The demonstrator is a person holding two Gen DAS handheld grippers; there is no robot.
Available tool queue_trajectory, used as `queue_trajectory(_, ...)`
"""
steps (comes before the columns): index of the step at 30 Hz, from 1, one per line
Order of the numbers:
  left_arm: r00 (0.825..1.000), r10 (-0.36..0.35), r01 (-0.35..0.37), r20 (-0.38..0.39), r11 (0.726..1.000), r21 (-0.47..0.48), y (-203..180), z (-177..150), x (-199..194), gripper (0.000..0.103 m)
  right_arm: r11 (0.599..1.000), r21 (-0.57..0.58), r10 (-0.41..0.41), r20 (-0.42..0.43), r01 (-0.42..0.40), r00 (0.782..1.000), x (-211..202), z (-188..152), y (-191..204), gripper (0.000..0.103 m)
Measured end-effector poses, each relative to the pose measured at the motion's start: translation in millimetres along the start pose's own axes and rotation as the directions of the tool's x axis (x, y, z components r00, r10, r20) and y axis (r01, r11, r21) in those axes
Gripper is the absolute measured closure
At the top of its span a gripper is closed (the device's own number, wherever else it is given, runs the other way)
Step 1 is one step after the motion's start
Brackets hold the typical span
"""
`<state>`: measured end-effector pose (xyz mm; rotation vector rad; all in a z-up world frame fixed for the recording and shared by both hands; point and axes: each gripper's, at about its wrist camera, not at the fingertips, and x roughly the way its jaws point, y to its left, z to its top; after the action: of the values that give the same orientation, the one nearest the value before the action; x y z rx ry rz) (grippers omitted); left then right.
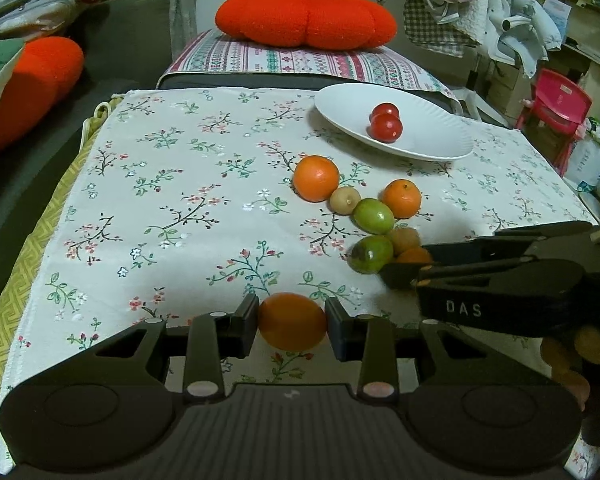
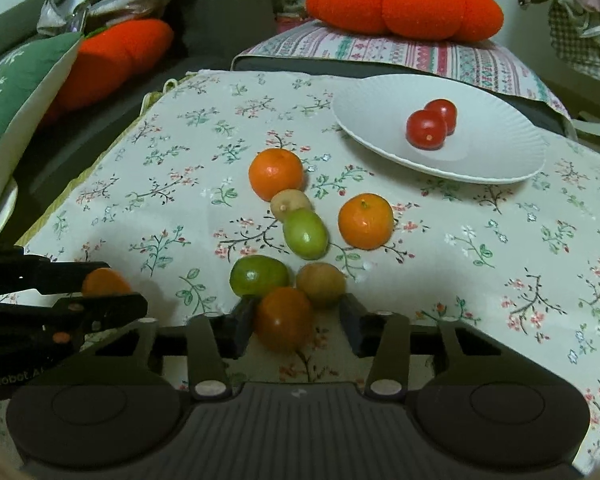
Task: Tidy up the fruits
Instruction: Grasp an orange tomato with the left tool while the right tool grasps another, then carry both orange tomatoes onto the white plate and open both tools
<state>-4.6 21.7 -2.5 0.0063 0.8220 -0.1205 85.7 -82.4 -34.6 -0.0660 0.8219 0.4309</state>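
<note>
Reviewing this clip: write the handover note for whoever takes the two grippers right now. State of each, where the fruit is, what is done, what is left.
Left gripper: shut on a round orange citrus fruit, low over the floral cloth.
Right gripper: open around another orange fruit; a gap shows at one finger, so it is not gripped.
Done: two red round fruits on the white paper plate.
Left on the cloth: two oranges, two green fruits, two brownish fruits.
</note>
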Motion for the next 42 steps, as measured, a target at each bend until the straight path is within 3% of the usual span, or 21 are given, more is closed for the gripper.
queue_trajectory(3,1.0,0.0,0.0,0.0,1.0,0.0,-0.2,0.2,-0.1,0.088,1.0,-0.018,-0.019,-0.012,0.018,1.0,-2.0,1.0,3.1,0.078)
queue_trajectory(8,1.0,0.0,0.0,0.017,1.0,-0.006,0.8,2.3,-2.5,0.088,1.0,0.013,0.019,0.006,-0.019,1.0,-16.1,6.0,0.5,0.078)
queue_trajectory(16,0.999,0.0,0.002,0.041,0.998,-0.058,11.0,11.9,-5.4,0.088,0.988,0.15,0.025,0.094,-0.039,0.995,-41.1,25.4,-36.8,0.078)
queue_trajectory(24,0.996,0.02,-0.014,0.092,0.998,-0.062,4.0,34.4,-7.1,0.088,0.97,0.242,-0.001,0.117,-0.028,0.993,-47.4,29.6,-59.7,0.078)
queue_trajectory(33,0.986,0.017,-0.025,0.166,0.999,0.044,-27.6,58.0,6.7,0.088,0.954,0.299,-0.024,0.127,-0.015,0.992,-48.1,34.7,-81.8,0.078)
queue_trajectory(42,0.976,-0.037,0.012,0.215,0.993,0.117,-52.0,81.6,36.6,0.088,0.939,0.343,-0.054,0.162,-0.005,0.985,-49.1,40.0,-104.0,0.078)
